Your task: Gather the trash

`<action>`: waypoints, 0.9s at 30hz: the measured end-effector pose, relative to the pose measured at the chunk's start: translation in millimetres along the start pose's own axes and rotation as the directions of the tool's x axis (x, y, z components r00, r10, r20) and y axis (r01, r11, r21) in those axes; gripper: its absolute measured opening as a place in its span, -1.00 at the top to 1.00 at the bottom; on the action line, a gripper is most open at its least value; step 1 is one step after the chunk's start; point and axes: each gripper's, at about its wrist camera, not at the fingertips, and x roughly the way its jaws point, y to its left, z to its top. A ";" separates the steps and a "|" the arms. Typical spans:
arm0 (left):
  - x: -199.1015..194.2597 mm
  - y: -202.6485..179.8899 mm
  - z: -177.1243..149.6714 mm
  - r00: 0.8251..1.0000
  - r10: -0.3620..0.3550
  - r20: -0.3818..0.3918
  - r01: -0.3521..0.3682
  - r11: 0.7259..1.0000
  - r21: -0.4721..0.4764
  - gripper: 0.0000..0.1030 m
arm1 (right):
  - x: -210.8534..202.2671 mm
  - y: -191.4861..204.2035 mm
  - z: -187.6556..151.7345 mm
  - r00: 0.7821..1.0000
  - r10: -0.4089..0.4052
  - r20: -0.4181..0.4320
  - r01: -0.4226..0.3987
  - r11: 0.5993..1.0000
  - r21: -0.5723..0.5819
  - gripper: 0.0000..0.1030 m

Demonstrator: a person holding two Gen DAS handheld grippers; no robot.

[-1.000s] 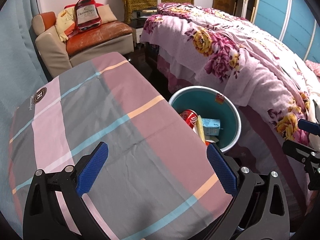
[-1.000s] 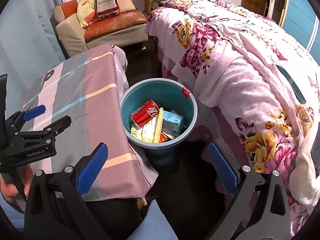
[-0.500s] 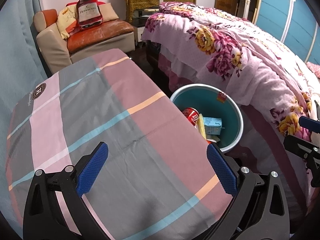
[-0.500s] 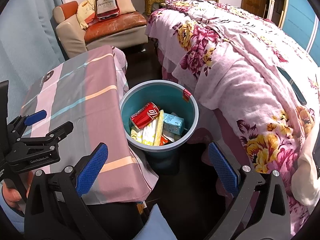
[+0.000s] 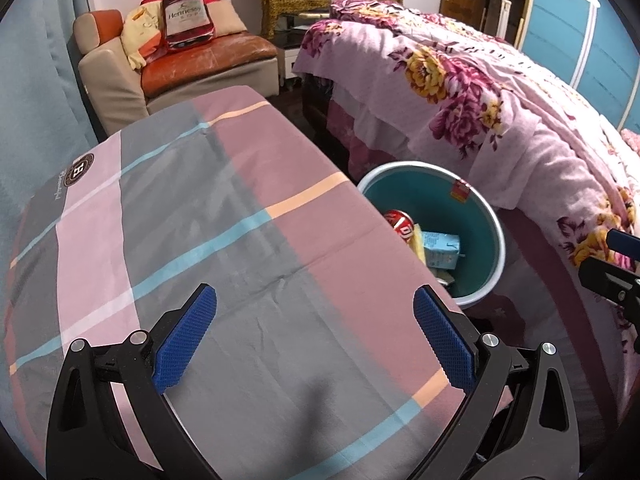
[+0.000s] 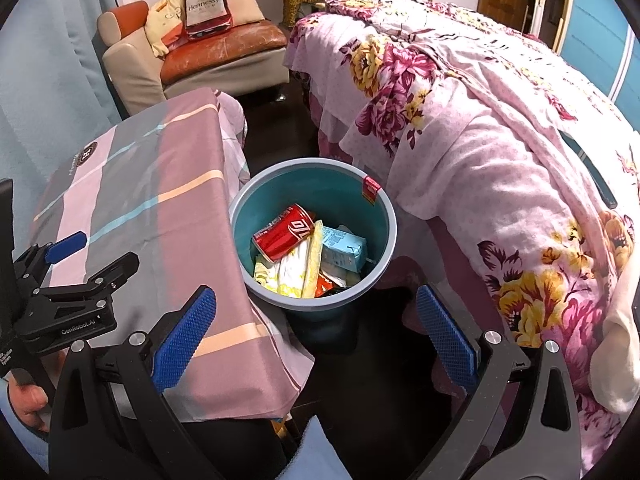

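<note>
A teal bin (image 6: pixel 384 216) (image 5: pixel 494 224) stands on the dark floor between the table and the bed. Inside lie a red can (image 6: pixel 284 232) (image 5: pixel 400 222), a light blue carton (image 6: pixel 344 250) (image 5: pixel 442 248) and yellow and white wrappers (image 6: pixel 294 272). My right gripper (image 6: pixel 316 324) hangs open and empty above the bin's near side. My left gripper (image 5: pixel 314 330) (image 6: pixel 86 256) is open and empty over the table's near end, with bare cloth between its blue pads.
The table carries a plaid pink and grey cloth (image 5: pixel 192 220) (image 6: pixel 152 200). A bed with a floral pink cover (image 5: pixel 500 92) (image 6: pixel 480 120) runs along the right. A sofa (image 5: pixel 188 64) with a bottle-shaped cushion (image 5: pixel 186 18) stands at the back. A hand (image 6: pixel 26 400) holds the left gripper.
Both grippers have drawn back and up slightly, so the bin sits a little farther off in both views. Their jaws have stayed open, and nothing in the bin has moved.
</note>
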 end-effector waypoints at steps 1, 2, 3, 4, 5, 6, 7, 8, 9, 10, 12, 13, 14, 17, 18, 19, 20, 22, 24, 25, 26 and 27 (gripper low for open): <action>1.7 0.4 0.0 1.000 0.004 0.000 -0.004 1.000 0.001 -0.92 | 3.5 -0.1 0.6 1.000 -0.001 -0.006 0.001 1.000 0.001 -0.87; 2.7 1.0 0.0 1.000 0.006 0.000 -0.006 1.000 0.002 -0.92 | 4.3 -0.2 0.4 1.000 -0.001 -0.007 0.001 1.000 0.002 -0.87; 3.9 1.3 0.0 1.000 0.009 0.000 -0.009 1.000 0.004 -0.92 | 6.7 -0.1 1.1 1.000 -0.003 -0.010 0.003 1.000 0.001 -0.87; 5.1 1.4 0.3 1.000 0.015 0.000 -0.015 1.000 0.006 -0.92 | 9.3 0.4 2.0 1.000 -0.005 -0.013 0.005 1.000 0.000 -0.87; 5.8 1.7 0.3 1.000 0.019 0.001 -0.019 1.000 0.007 -0.92 | 10.7 0.8 2.1 1.000 -0.005 -0.015 0.005 1.000 -0.001 -0.87; 6.6 1.9 0.6 1.000 0.024 0.003 -0.024 1.000 0.010 -0.92 | 12.6 1.1 2.8 1.000 -0.005 -0.017 0.005 1.000 -0.001 -0.87; 7.5 2.1 1.0 1.000 0.031 0.005 -0.031 0.999 0.012 -0.92 | 14.8 1.5 3.7 1.000 -0.006 -0.019 0.006 1.000 -0.002 -0.87; 8.1 2.5 1.1 0.999 0.033 0.006 -0.033 0.999 0.012 -0.92 | 16.2 2.0 4.1 1.000 -0.008 -0.021 0.008 1.000 -0.004 -0.87; 9.1 3.3 1.6 0.999 0.034 0.006 -0.034 0.999 0.011 -0.92 | 18.0 2.4 4.5 1.000 -0.011 -0.023 0.011 1.000 -0.006 -0.87; 10.3 4.0 2.1 0.999 0.035 0.005 -0.035 0.999 0.010 -0.92 | 20.2 2.5 4.9 1.000 -0.013 -0.026 0.013 1.000 -0.007 -0.87; 12.4 4.9 2.3 0.999 0.036 0.002 -0.036 0.999 0.012 -0.92 | 23.8 2.5 5.5 0.999 -0.017 -0.033 0.016 1.000 -0.007 -0.87; 13.6 4.8 2.5 0.999 0.039 -0.001 -0.039 0.999 0.015 -0.92 | 24.5 2.5 6.1 0.999 -0.018 -0.034 0.018 1.000 -0.008 -0.87; 15.0 4.8 2.6 0.999 0.041 -0.003 -0.041 0.999 0.017 -0.92 | 25.6 2.3 6.4 0.999 -0.020 -0.035 0.019 1.000 -0.008 -0.87; 17.2 4.8 2.8 0.999 0.038 -0.006 -0.038 0.999 0.019 -0.92 | 28.5 1.6 7.3 0.999 -0.025 -0.038 0.025 1.000 -0.007 -0.87; 17.9 5.0 2.9 0.999 0.037 -0.007 -0.037 0.999 0.020 -0.92 | 29.6 1.6 7.4 0.999 -0.030 -0.039 0.030 1.000 -0.008 -0.87; 18.4 5.0 3.0 0.999 0.036 -0.008 -0.036 0.999 0.020 -0.92 | 30.4 1.5 7.9 0.999 -0.032 -0.040 0.031 0.999 -0.009 -0.87; 18.9 4.6 3.1 0.999 0.036 -0.009 -0.036 0.999 0.020 -0.92 | 30.9 1.5 8.3 0.999 -0.034 -0.041 0.033 0.999 -0.011 -0.87; 19.1 4.0 2.9 0.999 0.036 -0.010 -0.036 0.999 0.022 -0.92 | 31.7 2.3 8.7 0.998 -0.042 -0.040 0.041 0.999 -0.016 -0.87; 19.7 3.9 3.2 0.999 0.034 -0.011 -0.034 0.999 0.027 -0.92 | 32.3 3.0 9.0 0.998 -0.046 -0.041 0.045 0.999 -0.020 -0.87; 19.3 3.2 2.6 0.999 0.034 -0.010 -0.033 0.999 0.029 -0.92 | 32.5 3.5 9.5 0.998 -0.045 -0.041 0.045 0.999 -0.021 -0.87; 19.1 2.8 2.6 0.999 0.033 -0.008 -0.032 0.999 0.031 -0.92 | 32.5 3.8 9.9 0.998 -0.046 -0.041 0.045 0.999 -0.021 -0.87; 18.4 2.4 2.2 0.999 0.033 -0.004 -0.033 0.999 0.033 -0.92 | 32.5 3.9 9.9 0.998 -0.047 -0.041 0.047 0.999 -0.022 -0.87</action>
